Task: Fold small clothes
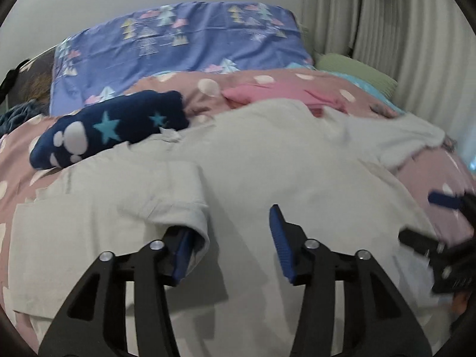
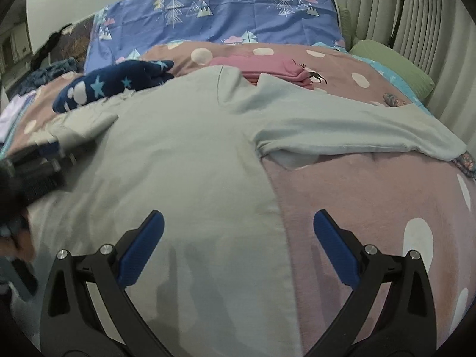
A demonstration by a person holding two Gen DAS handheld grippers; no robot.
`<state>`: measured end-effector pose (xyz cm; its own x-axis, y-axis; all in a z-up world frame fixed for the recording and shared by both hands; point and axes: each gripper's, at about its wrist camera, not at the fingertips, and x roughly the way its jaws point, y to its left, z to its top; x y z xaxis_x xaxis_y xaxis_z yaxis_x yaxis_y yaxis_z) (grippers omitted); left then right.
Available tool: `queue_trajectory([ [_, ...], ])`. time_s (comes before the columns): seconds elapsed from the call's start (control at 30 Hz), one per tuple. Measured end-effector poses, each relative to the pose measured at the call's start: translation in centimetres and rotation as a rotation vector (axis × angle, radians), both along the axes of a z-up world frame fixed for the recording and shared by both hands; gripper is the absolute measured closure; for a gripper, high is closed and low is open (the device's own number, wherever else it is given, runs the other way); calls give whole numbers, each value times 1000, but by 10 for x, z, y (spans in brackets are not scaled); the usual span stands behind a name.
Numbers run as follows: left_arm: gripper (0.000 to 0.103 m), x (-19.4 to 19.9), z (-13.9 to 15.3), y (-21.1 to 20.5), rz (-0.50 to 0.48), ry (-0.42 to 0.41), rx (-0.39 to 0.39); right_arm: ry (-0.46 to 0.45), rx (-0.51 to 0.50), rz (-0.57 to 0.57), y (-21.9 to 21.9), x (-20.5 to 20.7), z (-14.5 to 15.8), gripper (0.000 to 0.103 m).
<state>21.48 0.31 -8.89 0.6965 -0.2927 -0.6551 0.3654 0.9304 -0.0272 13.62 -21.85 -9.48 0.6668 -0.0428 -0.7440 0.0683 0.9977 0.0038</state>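
Jaws on both tools stand apart, clamped on nothing. On the left gripper (image 1: 230,245), the left blue pad sits tucked under the hem of a folded-over sleeve (image 1: 166,196), while the right pad hangs free above the shirt's body. The pale grey-white shirt (image 1: 253,163) lies spread across the middle of the bed (image 2: 372,202), which carries a pink spotted cover. Its left sleeve is already turned in over the body; its right sleeve (image 2: 357,131) lies stretched out flat toward the right edge.

Far left on the bed rests a navy sock (image 1: 110,129) with stars and a paw print, touching the shirt's far left shoulder. Behind the shirt's collar lies a folded pink garment (image 2: 267,70), and beyond that a blue pillow (image 2: 223,12) printed with trees. A green pillow (image 2: 392,65) sits at the far right by the curtain.

The right gripper (image 2: 238,245) hovers low over the near right side of the shirt, its left pad above the cloth and its right pad above bare cover, straddling the shirt's right edge.

The step in hand looks like the second side fold. To do it well, the right jaws should close on the right sleeve or side seam through one layer only, not pinching the bed cover beneath. The left tool would do best to slip its pad out from the sleeve hem without dragging the finished fold open, then press the body flat. The fold should carry across so the edges line up straight, keeping the sock clear of the cloth.
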Motion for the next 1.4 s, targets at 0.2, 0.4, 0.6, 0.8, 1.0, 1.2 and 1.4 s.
queue_trajectory([
  [0.2, 39, -26, 20, 57, 107, -47, -77, 33, 175, 127, 4, 17, 7, 46],
  [0.4, 39, -49, 16, 124, 287, -28, -96, 69, 204, 314, 61, 40, 10, 48],
  [0.6, 38, -43, -22, 158, 440, 88, -65, 55, 62, 492, 147, 49, 9, 35],
  [0.8, 38, -37, -32, 151, 475, 124, 27, 81, -152, 333, 176, 85, -18, 32],
  [1.0, 34, -37, -35, 149, 469, 130, 40, 131, 233, 116, 84, 85, -11, 39],
  [1.2, 33, -38, -35, 148, 465, 130, 37, 147, 346, 217, 78, 101, -15, 41],
  [1.4, 30, -37, -36, 146, 457, 134, 37, 135, 390, 273, 93, 135, -23, 91],
])
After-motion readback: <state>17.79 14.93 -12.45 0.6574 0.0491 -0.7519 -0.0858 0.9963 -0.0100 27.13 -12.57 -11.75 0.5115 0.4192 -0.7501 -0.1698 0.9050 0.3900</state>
